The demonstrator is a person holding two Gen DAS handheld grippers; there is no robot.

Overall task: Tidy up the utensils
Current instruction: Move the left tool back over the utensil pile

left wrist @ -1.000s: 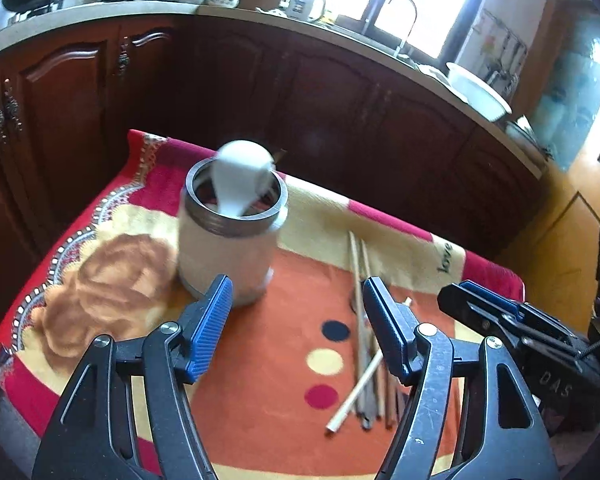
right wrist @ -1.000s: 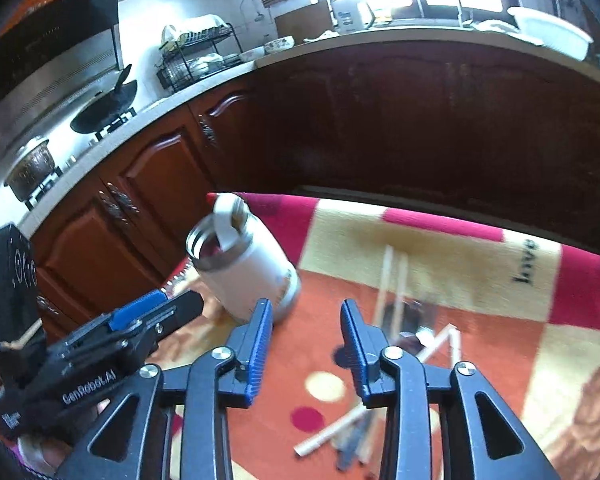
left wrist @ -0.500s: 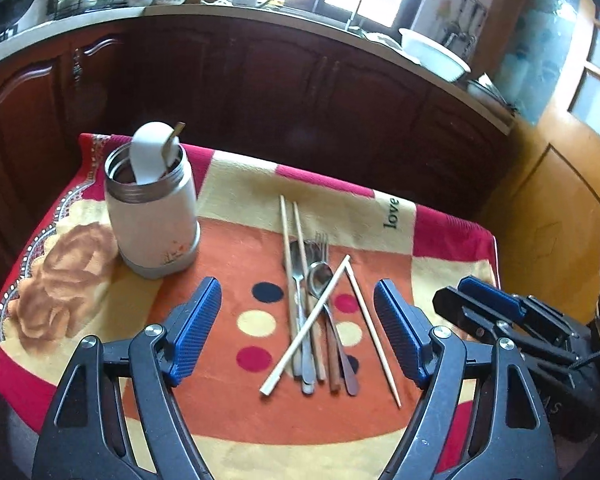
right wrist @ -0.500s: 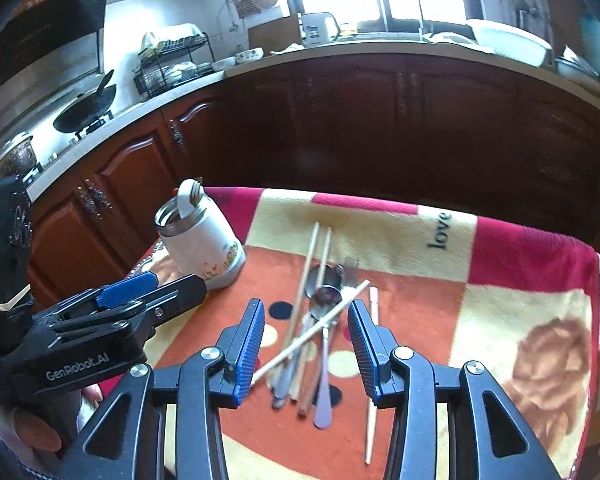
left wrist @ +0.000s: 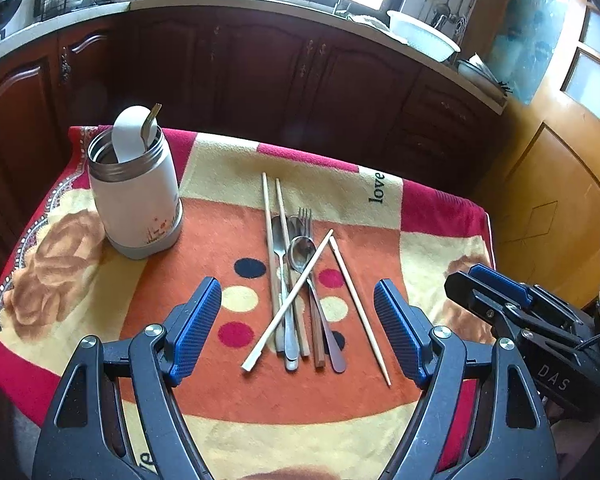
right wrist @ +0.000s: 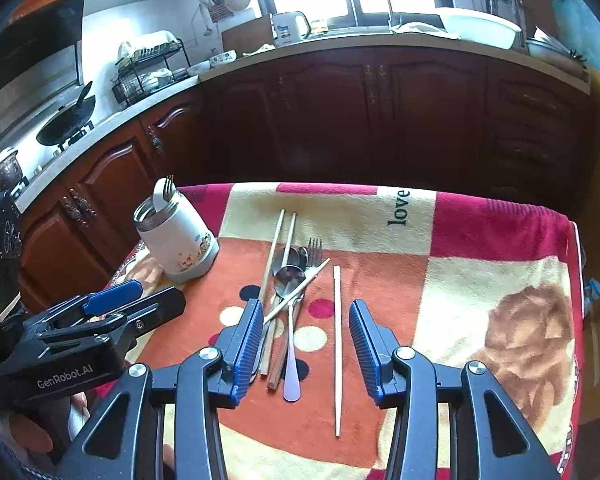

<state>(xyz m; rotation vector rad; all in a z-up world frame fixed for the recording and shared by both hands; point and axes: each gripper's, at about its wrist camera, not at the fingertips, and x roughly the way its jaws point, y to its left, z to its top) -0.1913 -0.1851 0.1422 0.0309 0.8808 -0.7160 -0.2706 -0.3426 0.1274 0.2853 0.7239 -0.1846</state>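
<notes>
A white canister (left wrist: 134, 196) with a steel rim stands at the left on the patterned cloth (left wrist: 80, 280); a white spoon (left wrist: 130, 136) and a fork (left wrist: 150, 120) stick out of it. Mid-cloth lies a pile of utensils (left wrist: 296, 276): chopsticks, spoons and a fork (left wrist: 305, 220). One pale chopstick (left wrist: 358, 308) lies apart on its right. My left gripper (left wrist: 298, 330) hovers open before the pile, holding nothing. My right gripper (right wrist: 306, 350) is open above the pile's near ends (right wrist: 288, 320), the lone chopstick (right wrist: 337, 344) showing between its fingers. The canister (right wrist: 178, 236) is far left.
Dark wooden cabinets (left wrist: 300, 80) run behind the table, under a counter with a sink, a kettle, a white basin (left wrist: 424, 36) and a dish rack (right wrist: 148, 68). A wok (right wrist: 66, 120) sits on the stove at left. A wooden door (left wrist: 560, 160) stands to the right.
Both grippers have drawn back and swung right, away from the canister, so the utensil pile now sits between their fingers in view. Both sets of jaws stand wider, the left much more.
</notes>
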